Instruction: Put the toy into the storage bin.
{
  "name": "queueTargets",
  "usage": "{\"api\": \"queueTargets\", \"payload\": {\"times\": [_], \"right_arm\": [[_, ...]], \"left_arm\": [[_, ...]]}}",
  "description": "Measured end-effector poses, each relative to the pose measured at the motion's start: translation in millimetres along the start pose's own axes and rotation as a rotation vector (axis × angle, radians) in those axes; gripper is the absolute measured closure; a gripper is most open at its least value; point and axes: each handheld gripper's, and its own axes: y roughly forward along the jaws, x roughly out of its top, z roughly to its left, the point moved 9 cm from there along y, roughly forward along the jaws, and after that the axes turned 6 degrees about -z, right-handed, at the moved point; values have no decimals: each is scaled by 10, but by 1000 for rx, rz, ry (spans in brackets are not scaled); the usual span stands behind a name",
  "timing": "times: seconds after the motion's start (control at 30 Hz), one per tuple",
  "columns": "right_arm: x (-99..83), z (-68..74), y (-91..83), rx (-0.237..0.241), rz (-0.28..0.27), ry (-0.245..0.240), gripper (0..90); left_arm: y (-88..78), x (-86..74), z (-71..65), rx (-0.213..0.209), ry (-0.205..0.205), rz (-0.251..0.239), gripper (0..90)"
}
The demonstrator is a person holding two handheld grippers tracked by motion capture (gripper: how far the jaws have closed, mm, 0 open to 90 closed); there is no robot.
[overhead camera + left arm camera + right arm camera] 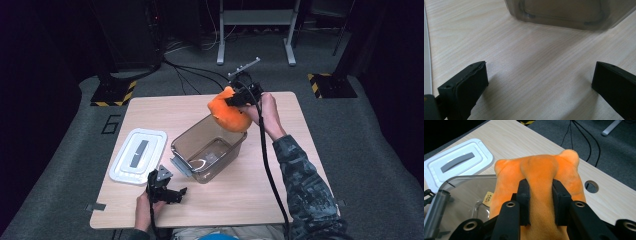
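Observation:
An orange plush toy (229, 115) hangs above the far rim of a clear plastic bin (209, 151) in the middle of the table. My right gripper (235, 100) is shut on a fold of the plush toy (541, 177), its black pads (524, 195) squeezing the fabric from both sides. A small tag on the toy dangles over the bin (456, 192). My left gripper (172, 192) rests low on the table near the front edge, held by a hand. Its jaws stand wide open over bare wood, short of the bin's wall (564, 15).
A white lid (138, 155) with a grey handle lies flat left of the bin, also near in the right gripper view as the white lid (459, 162). A round cable hole (591, 185) sits in the tabletop. Cables and a stand's legs lie on the floor beyond.

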Motion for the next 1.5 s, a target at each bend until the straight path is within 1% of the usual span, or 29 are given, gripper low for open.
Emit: {"api": "queueTargets", "payload": {"times": [0.03, 0.13, 0.17, 0.2, 0.27, 0.33, 0.37, 0.57, 0.73, 0.8, 0.87, 0.93, 1.03, 1.2, 1.23, 1.37, 1.5], "right_arm": [[0, 11, 19, 4, 0, -9, 713], [0, 63, 74, 21, 5, -2, 712], [1, 87, 95, 23, 6, 12, 712], [-4, 97, 109, 31, 13, 4, 712], [-5, 134, 147, 34, 14, 15, 711], [-12, 161, 181, 40, 19, 12, 711], [-18, 173, 193, 45, 27, 9, 711], [-52, 232, 290, 59, 33, 15, 707], [-104, 262, 344, 71, 49, 16, 702], [-118, 271, 364, 76, 44, 4, 700], [-139, 280, 382, 83, 44, 2, 699], [-177, 292, 397, 87, 62, 4, 697], [-210, 293, 434, 85, 68, 0, 697], [-248, 281, 472, 96, 65, -13, 695], [-258, 287, 474, 97, 68, -7, 694], [-287, 283, 506, 104, 66, -16, 691], [-323, 292, 534, 114, 70, -11, 688]], "left_arm": [[0, 0, 0, 0, 0, 0, 2], [0, 0, 0, 0, 0, 0, 2], [0, 0, 0, 0, 0, 0, 2], [-1, 0, 0, 0, 1, 1, 2], [-1, 0, 0, -1, 1, 1, 2], [-1, 1, 5, 2, 6, 0, 2], [1, 1, -1, 1, -2, -2, 2], [-2, 0, 3, 0, 5, 1, 2], [-1, 0, 0, -1, 1, 1, 2], [-1, -1, 0, -1, 1, 1, 2], [-1, 0, 0, -1, 1, 1, 2], [0, 0, 0, 0, 0, 0, 2], [0, 0, 0, 0, 0, 0, 2], [0, 0, 0, 0, 0, 0, 2], [0, 0, 0, 0, 1, 0, 2], [0, 1, 2, 1, 2, -1, 2], [-1, 0, 4, 1, 6, 0, 2]]}}
